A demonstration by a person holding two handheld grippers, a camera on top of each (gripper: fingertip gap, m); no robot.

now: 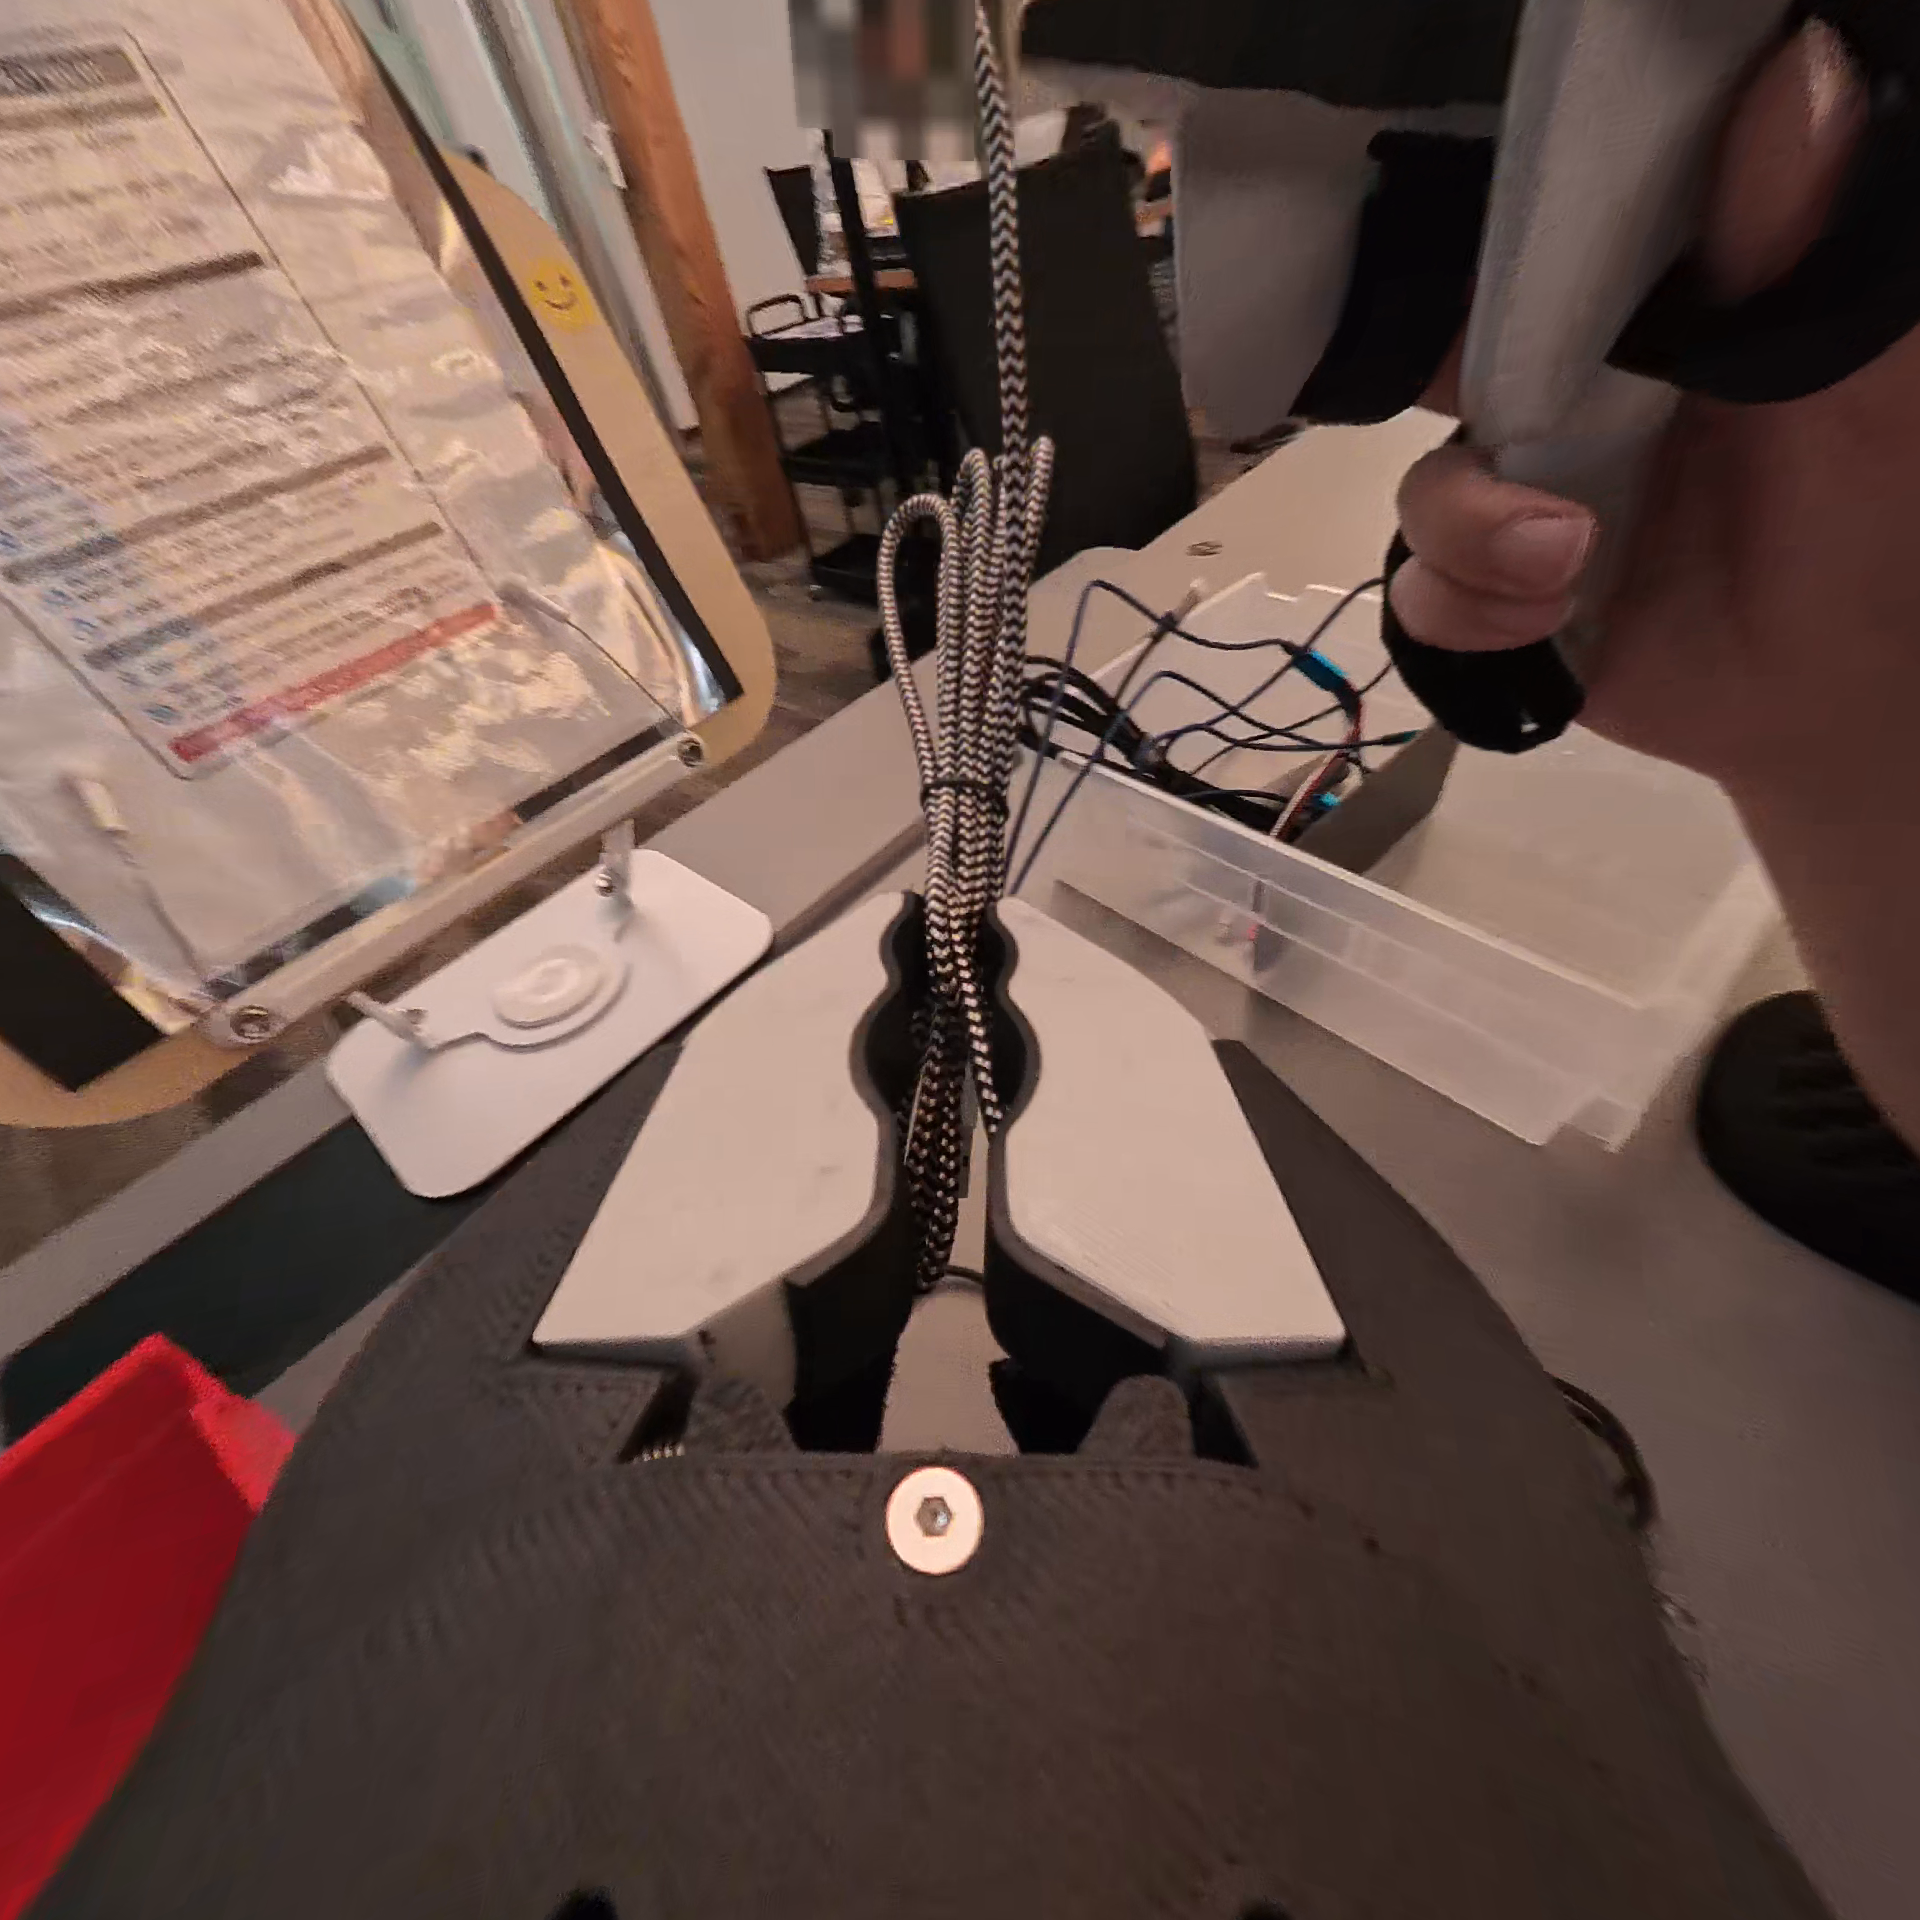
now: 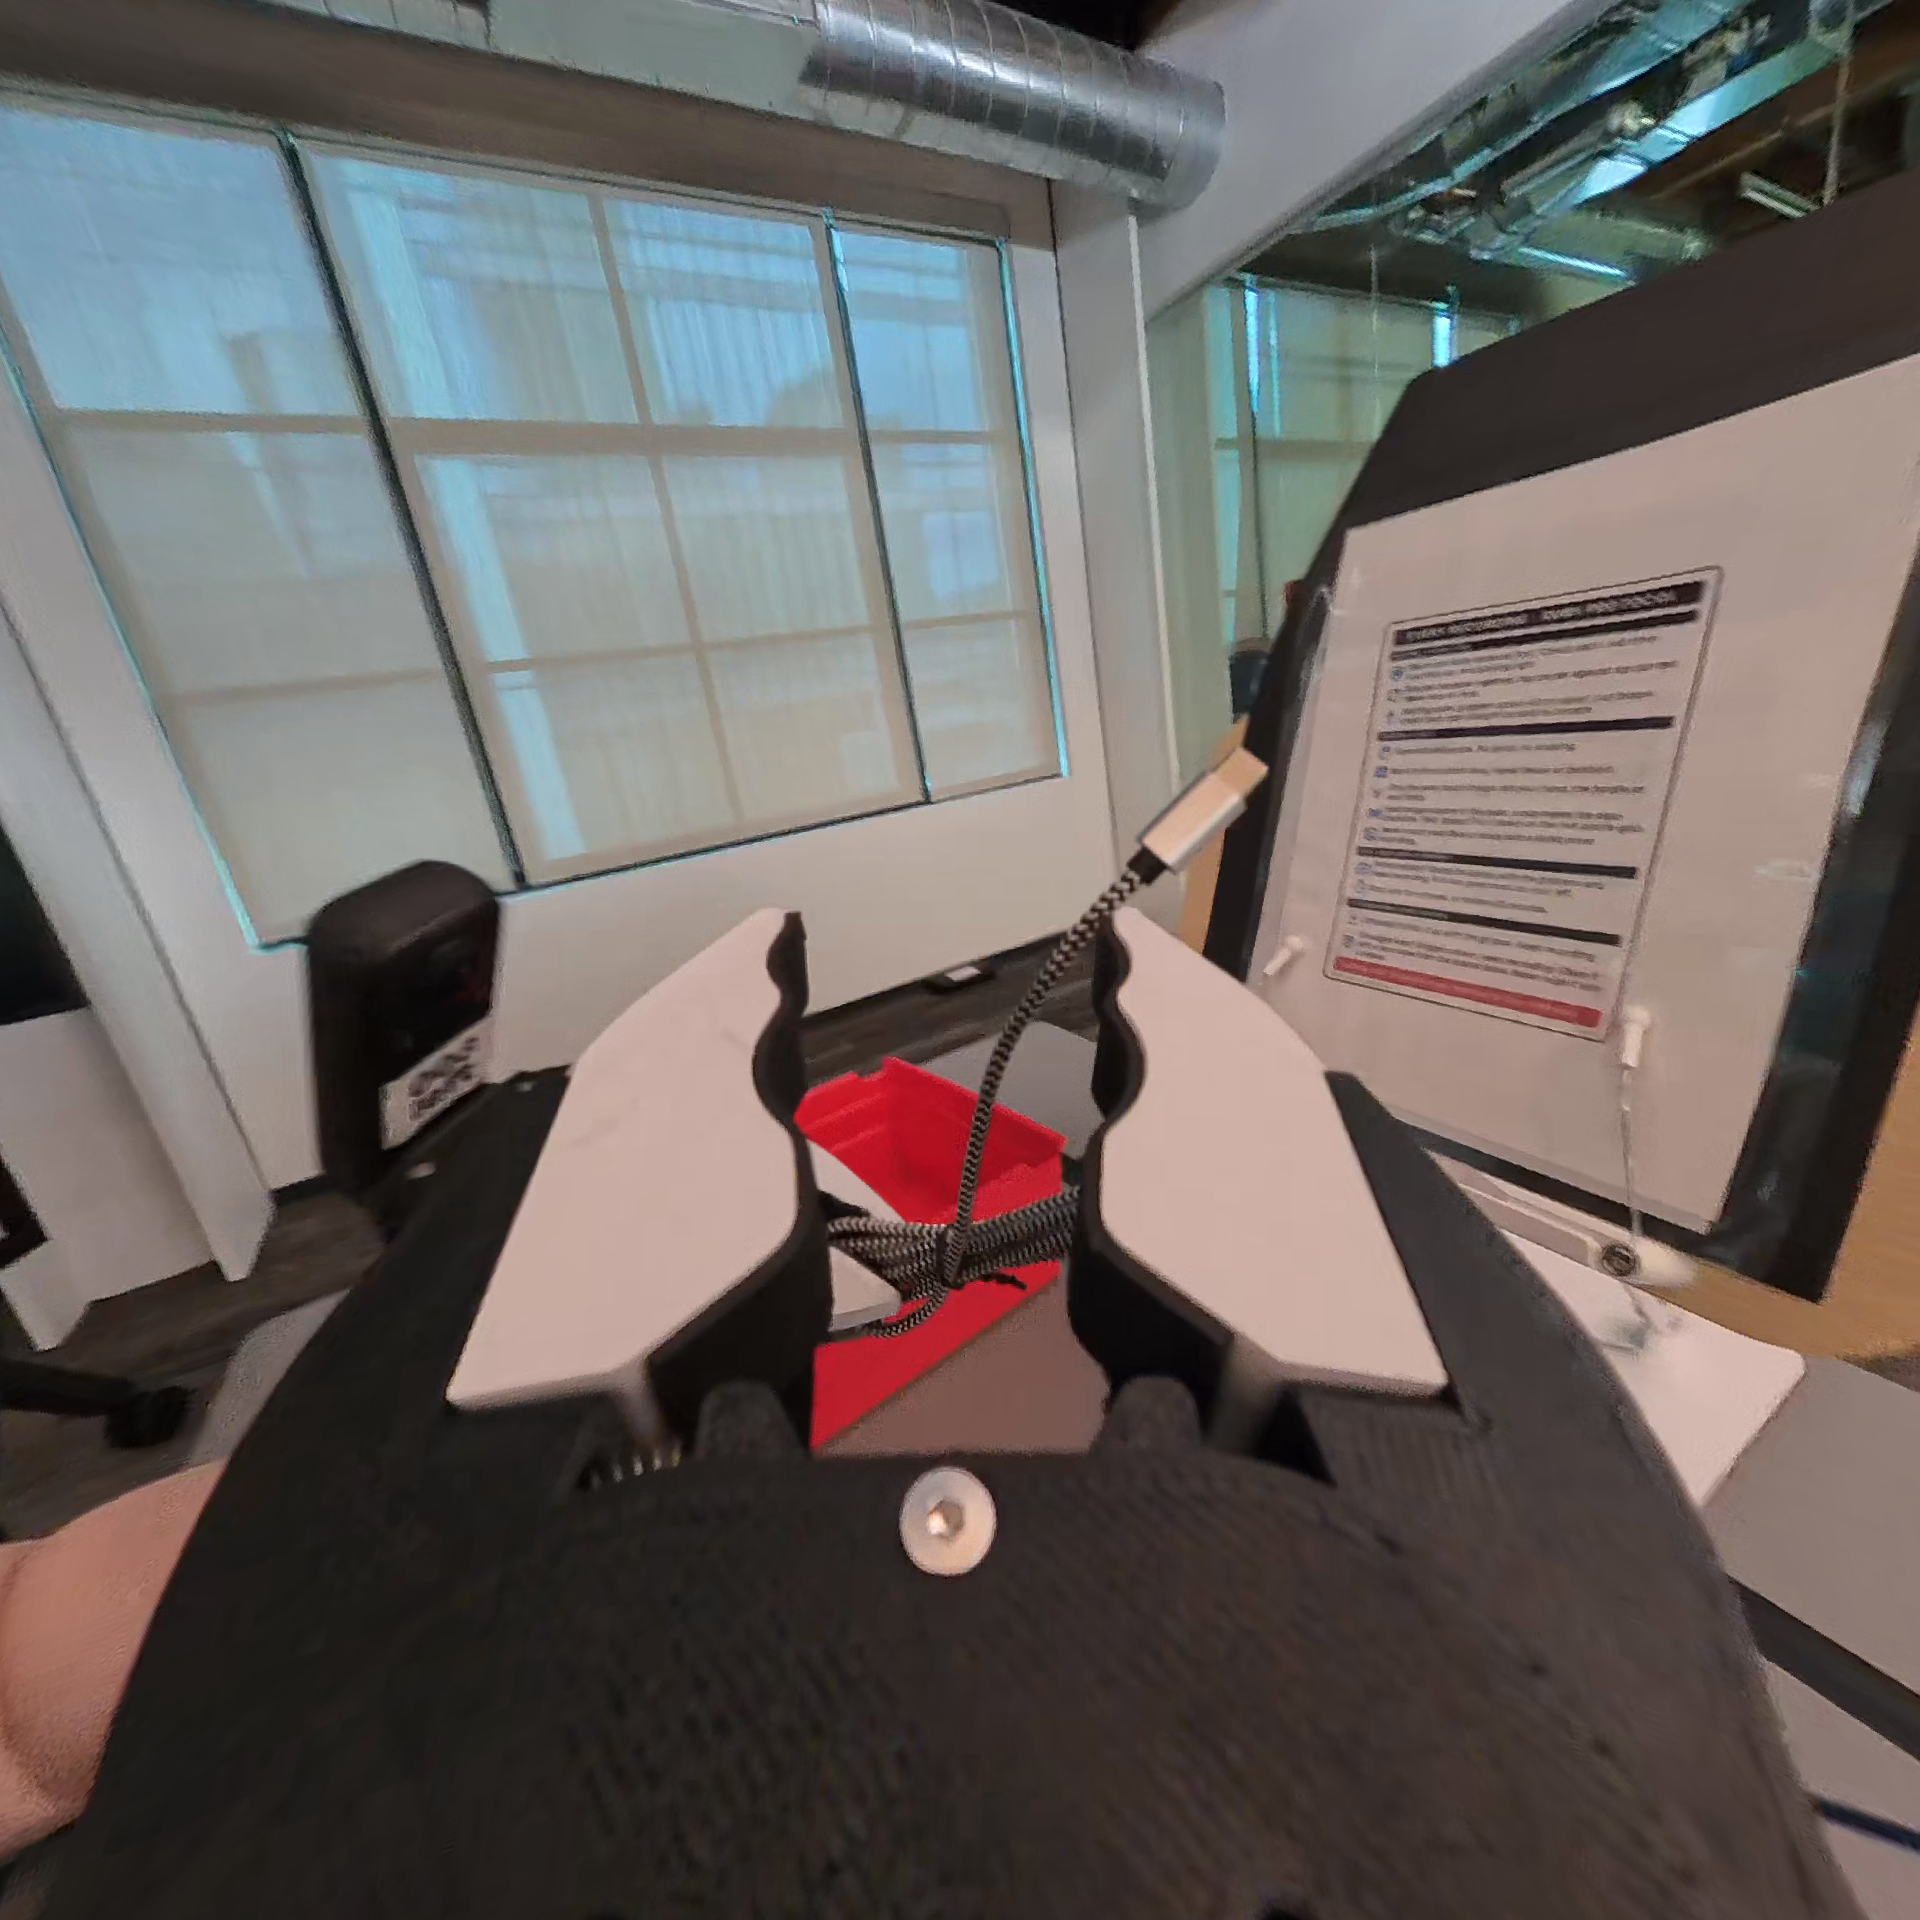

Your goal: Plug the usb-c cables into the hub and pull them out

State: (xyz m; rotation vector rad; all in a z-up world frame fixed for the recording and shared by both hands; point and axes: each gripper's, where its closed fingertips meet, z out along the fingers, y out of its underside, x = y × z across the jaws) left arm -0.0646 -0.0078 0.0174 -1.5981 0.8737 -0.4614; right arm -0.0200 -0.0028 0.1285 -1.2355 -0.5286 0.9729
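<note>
Above the grey worktop (image 1: 1558, 862), my left tool (image 1: 940, 914) clamps the braided cable bundle (image 1: 961, 644) upright, while my right tool (image 2: 951, 935) gapes, its plug (image 2: 1205, 821) far-right.

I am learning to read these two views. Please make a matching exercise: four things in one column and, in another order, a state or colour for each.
Things:
1. left gripper
2. right gripper
3. braided cable bundle
4. bin

States or colours:
A. red
B. jaws apart, holding nothing
C. black and white, tied by a thin band
D. jaws closed on the bundle

Pairs: 1-D, 2-B, 3-C, 4-A
</note>
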